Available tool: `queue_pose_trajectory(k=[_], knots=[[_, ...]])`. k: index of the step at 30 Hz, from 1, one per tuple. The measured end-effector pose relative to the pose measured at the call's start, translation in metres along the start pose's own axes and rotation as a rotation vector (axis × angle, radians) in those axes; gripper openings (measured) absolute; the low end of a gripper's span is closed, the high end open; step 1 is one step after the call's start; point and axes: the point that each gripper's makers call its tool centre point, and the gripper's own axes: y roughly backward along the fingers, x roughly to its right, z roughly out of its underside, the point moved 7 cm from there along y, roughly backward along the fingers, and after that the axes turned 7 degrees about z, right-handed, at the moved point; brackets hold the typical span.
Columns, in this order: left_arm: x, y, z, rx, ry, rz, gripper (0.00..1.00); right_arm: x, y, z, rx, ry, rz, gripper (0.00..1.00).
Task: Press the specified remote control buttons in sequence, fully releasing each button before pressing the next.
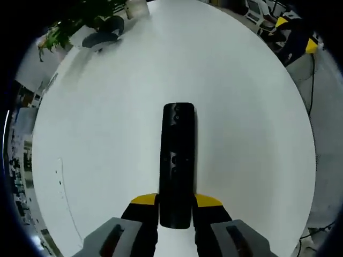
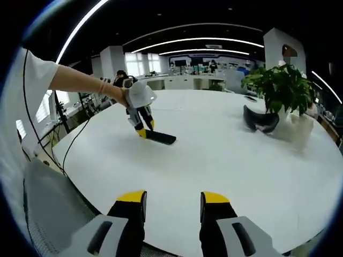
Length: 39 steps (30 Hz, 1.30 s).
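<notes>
The left gripper (image 1: 176, 206) was clamped on the near end of the black remote control (image 1: 177, 160), its yellow-tipped jaws pressing either flank; the remote ran straight ahead of the jaws, button face up, over the white round table (image 1: 107, 134); in the right gripper view the same left gripper (image 2: 143, 130) angled down from a person's hand and the remote's (image 2: 159, 137) far end lay on or just above the tabletop, which of the two could not be told. That hold seemingly served to pin the remote steady and keep its buttons exposed for the other tool; the right gripper (image 2: 172, 206) hung well back from the remote, jaws parted and empty, so no button seemed yet pressed. Far ahead and to its right sat a dark curved object (image 2: 261, 121) beside a potted plant (image 2: 278, 88); the pot held leafy green stems.
</notes>
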Motion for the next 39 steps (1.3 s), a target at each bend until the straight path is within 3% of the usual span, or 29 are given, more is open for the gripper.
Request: queue_pose_trajectory(k=[12, 14, 19, 21, 32, 39], knots=[[0.038, -0.001, 0.005, 0.035, 0.087, -0.025, 0.22, 0.005, -0.002, -0.009, 0.035, -0.036, -0.025, 0.37], [0.046, -0.001, 0.006, 0.047, 0.102, -0.024, 0.22, 0.005, -0.002, -0.012, 0.058, -0.066, -0.040, 0.36], [0.069, -0.003, 0.007, 0.066, 0.121, -0.020, 0.22, 0.000, 0.001, -0.027, 0.176, -0.249, -0.134, 0.36], [0.079, -0.003, 0.007, 0.072, 0.118, -0.022, 0.22, 0.000, 0.001, -0.029, 0.190, -0.275, -0.143, 0.33], [0.126, -0.005, 0.008, 0.072, 0.108, -0.034, 0.22, -0.019, -0.008, -0.027, 0.173, -0.273, -0.205, 0.32], [0.150, -0.006, 0.010, 0.108, 0.134, -0.037, 0.22, -0.033, -0.010, -0.021, 0.138, -0.253, -0.235, 0.24]])
